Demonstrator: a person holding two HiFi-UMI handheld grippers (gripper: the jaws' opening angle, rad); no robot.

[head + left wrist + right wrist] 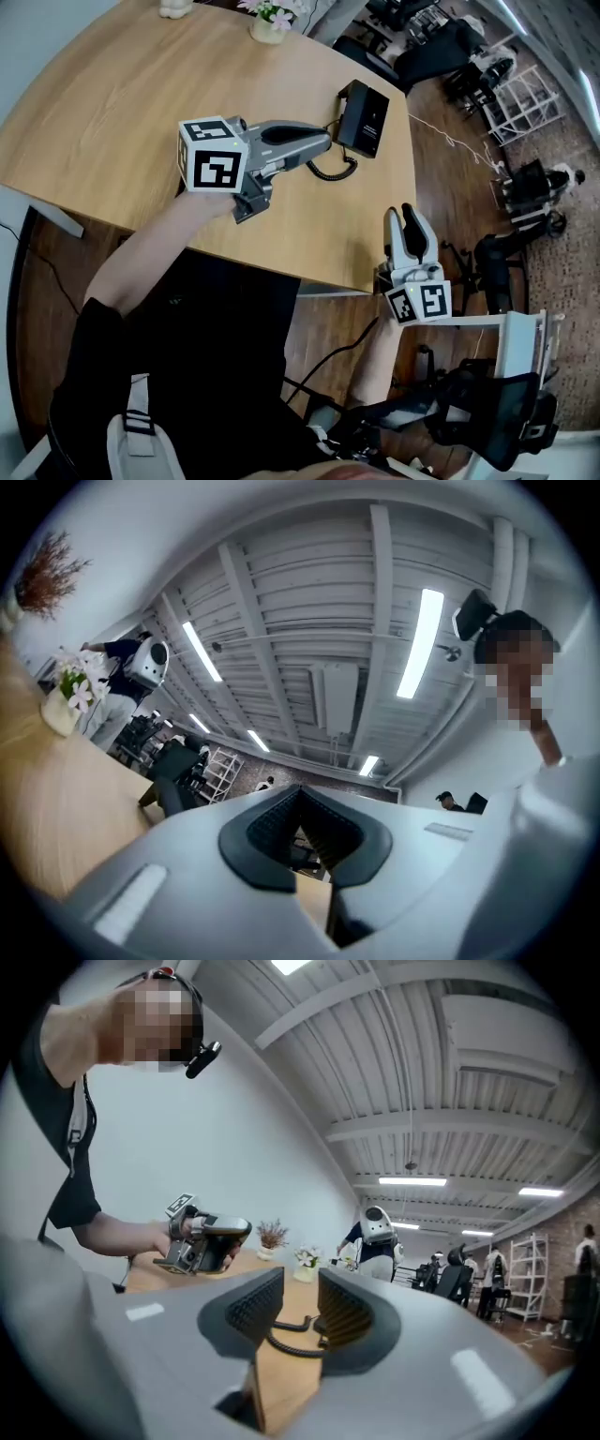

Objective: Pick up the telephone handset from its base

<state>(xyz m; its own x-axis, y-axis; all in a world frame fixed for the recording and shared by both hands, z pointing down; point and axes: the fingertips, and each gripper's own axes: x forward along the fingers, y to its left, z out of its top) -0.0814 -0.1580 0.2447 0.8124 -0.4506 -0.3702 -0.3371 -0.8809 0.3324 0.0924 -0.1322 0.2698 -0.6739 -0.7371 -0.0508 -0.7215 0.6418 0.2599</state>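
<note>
A: Where is the handset (352,111)?
B: On its base (371,127), near the bench (112,103) edge. Left gripper (323,143) fingers are pressed together, holding nothing; right gripper (409,217) fingers stand wide, probably ready to grasp.

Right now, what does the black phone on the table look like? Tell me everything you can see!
The phone is black, boxy and plastic-looking. It lies flat on the wooden table, near its far right edge. A black curly cord comes out of its near end and lies looped on the wood. From up here the handset cannot be told apart from the base. The left gripper hangs near the cord, shut and empty; nothing grips the phone.
</note>
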